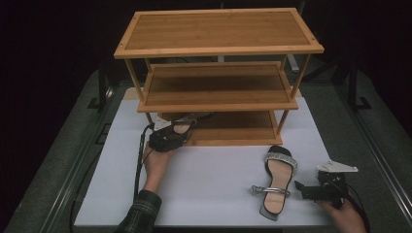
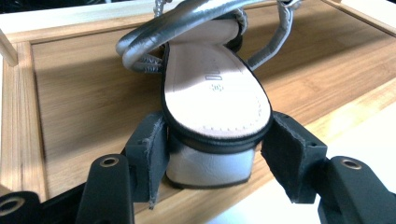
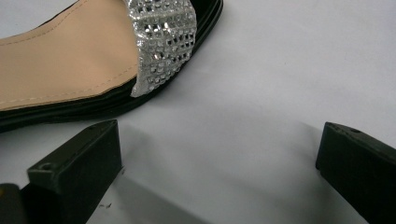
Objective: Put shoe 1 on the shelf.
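Note:
A sandal (image 2: 215, 88) with a beige insole, silver straps and a silver block heel rests on the bottom shelf (image 2: 88, 93) of a bamboo rack, heel at the shelf's front edge. My left gripper (image 2: 215, 154) is shut around that heel, both pads against its sides. From above, this gripper (image 1: 179, 132) sits at the rack's lower left with the sandal (image 1: 188, 119) ahead of it. The matching sandal (image 1: 278, 179) lies flat on the white table. My right gripper (image 1: 298, 186) stands open just to its right. Its rhinestone toe strap (image 3: 163, 42) lies beyond the right gripper (image 3: 219, 154), nothing between the jaws.
The three-tier bamboo rack (image 1: 218, 31) stands at the back of the white table (image 1: 204, 179); its middle shelf (image 1: 216, 85) and top shelf are bare. Dark floor and metal rails flank the table. A cable trails from each gripper.

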